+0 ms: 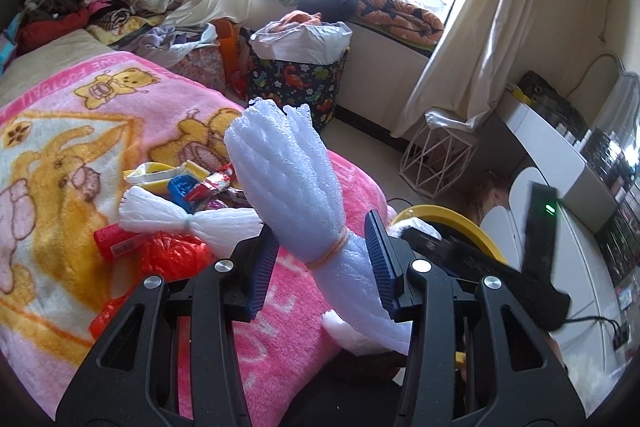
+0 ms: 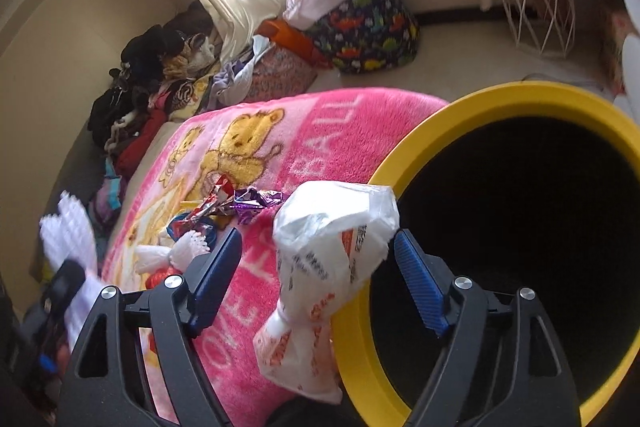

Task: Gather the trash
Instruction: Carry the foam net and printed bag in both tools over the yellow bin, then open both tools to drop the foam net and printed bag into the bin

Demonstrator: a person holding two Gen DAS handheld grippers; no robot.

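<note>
Foam netting (image 1: 296, 195), white and tied with a rubber band (image 1: 330, 249), stands between the spread fingers of the left gripper (image 1: 326, 263) above the pink blanket (image 1: 132, 107). The right gripper (image 2: 320, 279) is spread too, a knotted plastic bag (image 2: 320, 267) between its fingers beside the yellow bin (image 2: 404, 155). Wrappers (image 1: 204, 183) lie on the blanket
</note>
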